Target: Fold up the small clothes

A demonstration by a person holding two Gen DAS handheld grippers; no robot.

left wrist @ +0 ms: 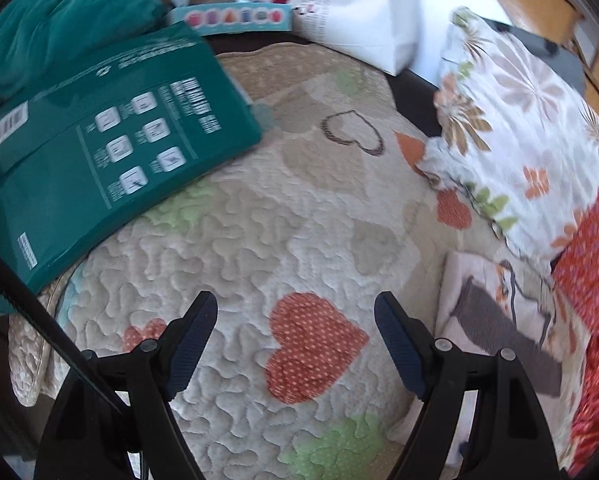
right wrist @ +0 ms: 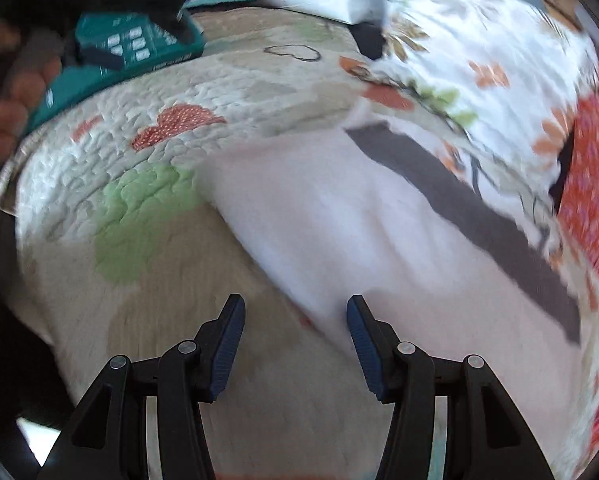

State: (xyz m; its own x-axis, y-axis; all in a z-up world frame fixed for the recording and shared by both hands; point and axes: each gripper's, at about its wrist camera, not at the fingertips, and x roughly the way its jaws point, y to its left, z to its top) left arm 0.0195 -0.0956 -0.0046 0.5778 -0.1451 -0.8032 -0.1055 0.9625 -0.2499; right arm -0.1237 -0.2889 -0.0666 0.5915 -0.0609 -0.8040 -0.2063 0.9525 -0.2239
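A small pale pink garment point(right wrist: 379, 240) with a dark grey band point(right wrist: 471, 208) lies on the quilted heart-pattern blanket point(right wrist: 147, 216). In the left wrist view it shows at the right point(left wrist: 495, 312). My right gripper point(right wrist: 295, 308) is open and empty, just above the garment's near left edge. My left gripper point(left wrist: 295, 308) is open and empty over the bare quilt point(left wrist: 259, 240), left of the garment. The right wrist view is blurred by motion.
A green package point(left wrist: 99, 160) lies at the left on the quilt, with teal cloth point(left wrist: 59, 28) behind it. A floral white cloth point(left wrist: 519, 128) and a red patterned cloth point(left wrist: 595, 260) lie at the right. A white bag point(left wrist: 355, 8) and a coloured box point(left wrist: 235, 18) stand at the back.
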